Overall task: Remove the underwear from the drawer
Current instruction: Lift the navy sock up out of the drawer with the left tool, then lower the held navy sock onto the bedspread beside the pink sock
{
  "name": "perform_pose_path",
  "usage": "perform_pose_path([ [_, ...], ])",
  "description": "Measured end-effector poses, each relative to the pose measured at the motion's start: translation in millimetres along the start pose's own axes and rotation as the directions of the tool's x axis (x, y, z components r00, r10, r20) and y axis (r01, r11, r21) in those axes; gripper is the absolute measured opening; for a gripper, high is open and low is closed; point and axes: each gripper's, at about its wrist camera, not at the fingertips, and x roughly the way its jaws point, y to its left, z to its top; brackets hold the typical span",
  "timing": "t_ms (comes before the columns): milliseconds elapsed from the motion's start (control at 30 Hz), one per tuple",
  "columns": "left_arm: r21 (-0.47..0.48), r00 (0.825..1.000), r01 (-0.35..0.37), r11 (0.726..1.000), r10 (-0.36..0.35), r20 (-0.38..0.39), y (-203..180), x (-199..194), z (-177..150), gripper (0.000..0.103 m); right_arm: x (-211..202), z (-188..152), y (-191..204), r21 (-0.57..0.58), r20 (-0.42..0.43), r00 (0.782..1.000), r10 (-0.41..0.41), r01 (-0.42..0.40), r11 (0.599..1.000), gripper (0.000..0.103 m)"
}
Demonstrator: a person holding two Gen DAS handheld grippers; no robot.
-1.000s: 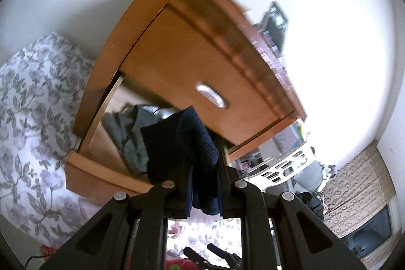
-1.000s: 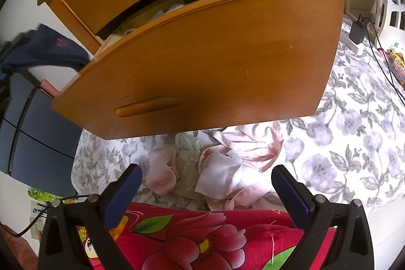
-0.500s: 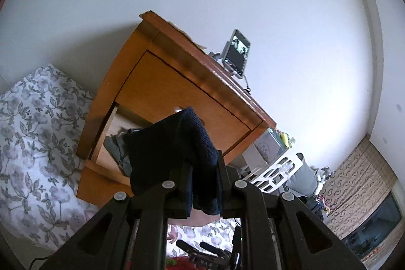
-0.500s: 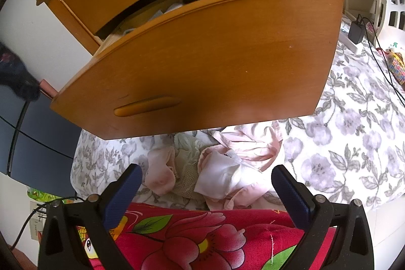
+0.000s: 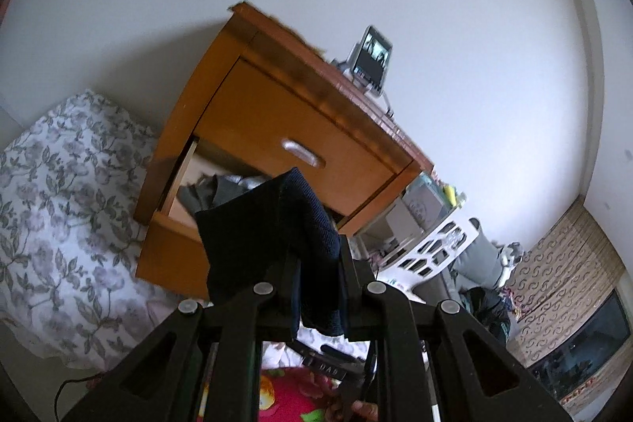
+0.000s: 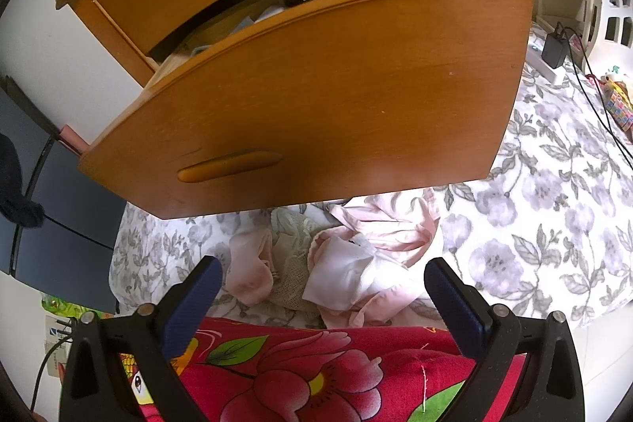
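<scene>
Left wrist view: the left gripper [image 5: 318, 263] pinches a dark navy underwear [image 5: 273, 232] between its 2 fingers, which are pressed against the cloth; the garment drapes over the fingertips and hangs below them, held in the air in front of the wooden nightstand [image 5: 277, 129] and clear of its open lower drawer [image 5: 174, 248]. Grey clothing [image 5: 205, 192] lies inside that drawer. A phone [image 5: 372, 60] stands upright on a holder near the back edge of the nightstand top. A floral bedsheet [image 5: 59, 208] lies to the left of the nightstand, and a white basket [image 5: 431, 248] stands to its right.

Right wrist view: the right gripper [image 6: 322, 297] is spread wide with nothing between its 2 blue-padded fingers [image 6: 194, 297]. It points at the drawer front [image 6: 316, 97], which is pulled out over the bed. A pile of pink and white garments [image 6: 336, 263] lies on the bedsheet just below the drawer front, near the edge of a red flowered blanket [image 6: 308, 374]. A black charger [image 6: 554, 48] lies on the bed at the upper right.
</scene>
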Motion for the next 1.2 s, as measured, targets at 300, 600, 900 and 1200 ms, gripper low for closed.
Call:
perform_pose_path([
  [300, -0.058, 0.991, -0.037, 0.998, 0.029, -0.133, 21, 33, -16, 0.015, 0, 0, 0, 0.002, 0.001, 1.000, 0.002, -0.002, 1.000, 0.103],
  [600, -0.089, 0.966, -0.090, 0.992, 0.065, -0.249, 41, 71, -35, 0.015, 0, 0, -2, 0.016, -0.004, 1.000, 0.013, -0.013, 1.000, 0.103],
  [900, -0.084, 0.922, -0.152, 0.985, 0.110, -0.371, 56, 114, -56, 0.015, 1, 0, -2, 0.024, -0.007, 1.000, 0.022, -0.022, 0.999, 0.103],
  [1200, -0.019, 0.867, -0.211, 0.977, 0.178, -0.466, 61, 160, -79, 0.015, 2, 0, -4, 0.032, -0.015, 0.999, 0.034, -0.033, 0.999, 0.103],
])
